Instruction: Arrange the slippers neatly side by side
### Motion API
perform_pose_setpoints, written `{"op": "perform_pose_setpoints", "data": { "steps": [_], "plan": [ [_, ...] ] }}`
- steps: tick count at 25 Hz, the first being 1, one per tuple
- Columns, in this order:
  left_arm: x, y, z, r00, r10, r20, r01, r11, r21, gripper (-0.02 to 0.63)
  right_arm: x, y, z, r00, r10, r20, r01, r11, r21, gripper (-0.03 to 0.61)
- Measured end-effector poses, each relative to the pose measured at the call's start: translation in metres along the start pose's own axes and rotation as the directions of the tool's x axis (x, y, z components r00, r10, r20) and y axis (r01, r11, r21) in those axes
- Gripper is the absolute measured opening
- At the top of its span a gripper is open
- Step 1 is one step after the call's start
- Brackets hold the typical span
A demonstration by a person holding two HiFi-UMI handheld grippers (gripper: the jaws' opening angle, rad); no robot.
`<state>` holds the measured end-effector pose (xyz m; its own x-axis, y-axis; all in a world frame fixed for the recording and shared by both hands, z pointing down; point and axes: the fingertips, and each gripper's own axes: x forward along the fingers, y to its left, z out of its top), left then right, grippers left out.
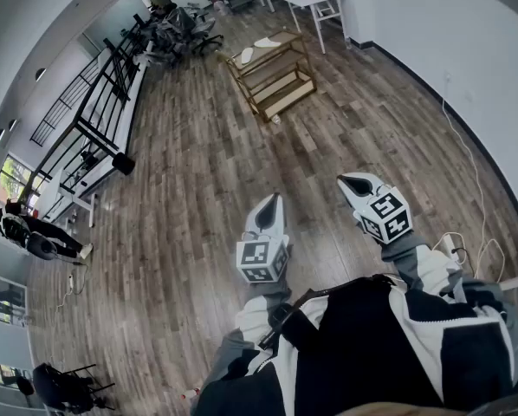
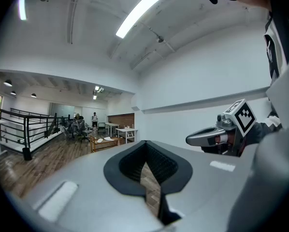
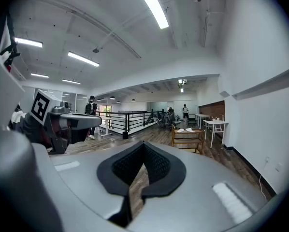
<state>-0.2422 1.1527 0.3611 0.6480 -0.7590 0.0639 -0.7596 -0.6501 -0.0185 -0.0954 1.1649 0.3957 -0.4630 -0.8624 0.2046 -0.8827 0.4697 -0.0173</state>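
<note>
Left gripper (image 1: 273, 202), jaws pressed together on nothing, and right gripper (image 1: 350, 183), likewise closed and empty, are held level in front of the standing person, apparently a carrying posture with no work begun; the pale slippers (image 1: 246, 55) lie atop a wooden rack (image 1: 285, 85) well apart, straight ahead across the plank floor (image 1: 198, 189)

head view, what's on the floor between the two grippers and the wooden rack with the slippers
Only bare wooden floor. In the head view nothing lies between the left gripper, the right gripper and the rack carrying the white slippers.
</note>
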Motion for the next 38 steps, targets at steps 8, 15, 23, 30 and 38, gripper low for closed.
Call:
{"op": "perform_pose_setpoints", "data": {
  "steps": [8,15,23,30,38],
  "plan": [
    [0.000,-0.001,0.002,1.000,0.001,0.004,-0.001,1.000,0.003,0.008,-0.001,-0.001,0.003,1.000,-0.004,0.007,0.005,1.000,-0.005,0.002],
    [-0.003,0.000,0.000,1.000,0.008,0.000,-0.008,1.000,0.000,0.006,0.002,0.007,0.001,0.999,0.030,0.016,-0.030,0.999,0.024,0.005],
    [-0.011,0.000,0.001,1.000,0.018,-0.008,-0.018,1.000,0.003,0.006,0.000,0.007,0.005,0.999,0.037,0.028,-0.038,0.999,0.011,0.005],
    [-0.019,-0.003,-0.010,0.998,0.040,-0.040,-0.039,0.999,0.023,0.006,-0.001,0.013,-0.010,0.998,0.061,-0.006,-0.061,0.998,-0.003,0.005],
    [0.002,-0.006,-0.017,0.999,0.041,-0.024,-0.041,0.999,-0.012,0.008,0.007,-0.003,-0.012,0.996,0.090,-0.003,-0.090,0.996,-0.026,0.005]
  ]
}}
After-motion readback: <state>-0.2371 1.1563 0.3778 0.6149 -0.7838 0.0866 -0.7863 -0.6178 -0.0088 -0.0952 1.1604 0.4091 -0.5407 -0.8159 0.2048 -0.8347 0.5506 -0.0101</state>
